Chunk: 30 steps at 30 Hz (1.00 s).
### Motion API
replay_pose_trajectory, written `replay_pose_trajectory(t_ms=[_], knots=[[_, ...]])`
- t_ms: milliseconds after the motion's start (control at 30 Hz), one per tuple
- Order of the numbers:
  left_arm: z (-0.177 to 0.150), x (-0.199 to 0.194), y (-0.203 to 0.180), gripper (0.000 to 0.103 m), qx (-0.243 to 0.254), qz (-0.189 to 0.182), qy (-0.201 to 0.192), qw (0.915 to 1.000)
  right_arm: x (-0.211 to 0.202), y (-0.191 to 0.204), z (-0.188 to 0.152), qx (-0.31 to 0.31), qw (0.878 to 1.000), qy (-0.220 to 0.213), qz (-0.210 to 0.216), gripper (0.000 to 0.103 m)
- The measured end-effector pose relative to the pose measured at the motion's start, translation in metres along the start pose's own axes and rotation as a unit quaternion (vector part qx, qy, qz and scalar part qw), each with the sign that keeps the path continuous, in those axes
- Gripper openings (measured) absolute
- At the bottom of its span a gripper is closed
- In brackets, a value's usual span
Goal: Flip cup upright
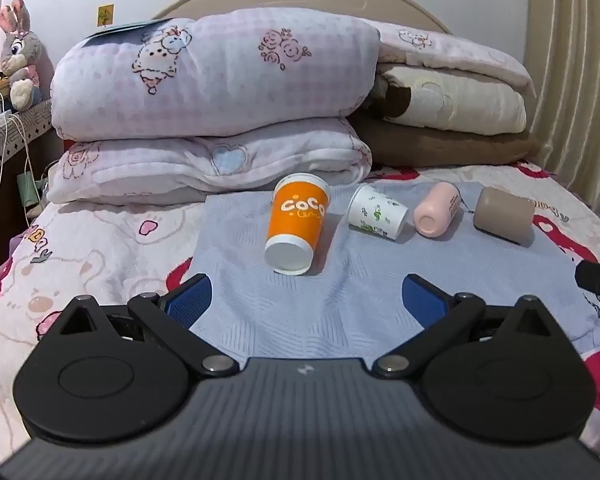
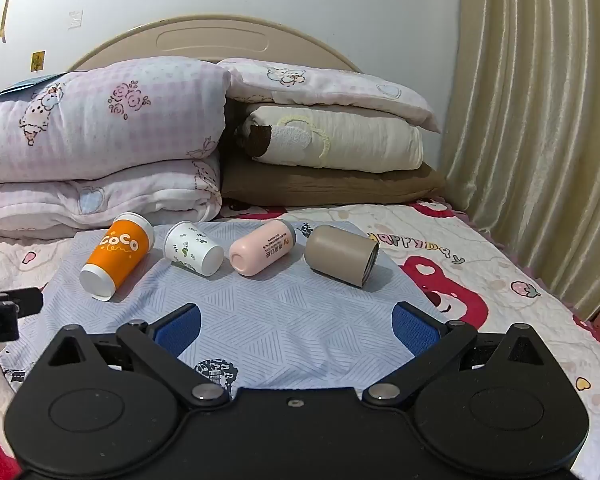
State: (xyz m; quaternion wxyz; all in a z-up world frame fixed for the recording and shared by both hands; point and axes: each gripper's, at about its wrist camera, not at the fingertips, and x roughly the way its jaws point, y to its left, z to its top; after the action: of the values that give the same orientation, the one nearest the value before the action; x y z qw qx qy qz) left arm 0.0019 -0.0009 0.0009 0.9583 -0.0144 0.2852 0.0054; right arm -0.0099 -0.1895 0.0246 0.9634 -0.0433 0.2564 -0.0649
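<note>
Several cups lie on their sides in a row on a light blue cloth on the bed. From left: an orange "CoCo" paper cup, a white paper cup with green print, a pink cup and a taupe cup. My left gripper is open and empty, just short of the orange cup. My right gripper is open and empty, short of the pink and taupe cups.
Folded quilts and pillows are stacked behind the cups against the headboard. A curtain hangs at the right. A nightstand with a plush rabbit and cables stands at the left.
</note>
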Motion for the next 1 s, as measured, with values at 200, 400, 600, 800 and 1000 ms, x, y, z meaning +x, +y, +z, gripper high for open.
replay_pose_trajectory(t_ms=[200,400,600,800,1000], knots=[[0.010,-0.009,0.010,0.103,-0.004,-0.003,-0.013,0.9999,0.000,-0.001,0.000,-0.001,1.000,-0.001,0.001,0.103],[0.003,-0.009,0.006,0.103,0.001,-0.004,-0.024,0.9997,0.002,-0.002,0.001,-0.001,1.000,0.003,0.000,0.103],[0.000,-0.008,0.002,0.103,0.000,-0.006,-0.024,0.9997,0.000,-0.002,0.000,-0.001,1.000,0.003,-0.001,0.103],[-0.001,-0.006,0.002,0.103,0.000,-0.010,-0.021,0.9997,-0.002,-0.002,0.002,-0.001,1.000,0.003,-0.001,0.103],[-0.003,-0.006,0.001,0.103,0.003,-0.015,-0.019,0.9997,0.003,-0.003,-0.001,-0.001,1.000,0.005,-0.003,0.103]])
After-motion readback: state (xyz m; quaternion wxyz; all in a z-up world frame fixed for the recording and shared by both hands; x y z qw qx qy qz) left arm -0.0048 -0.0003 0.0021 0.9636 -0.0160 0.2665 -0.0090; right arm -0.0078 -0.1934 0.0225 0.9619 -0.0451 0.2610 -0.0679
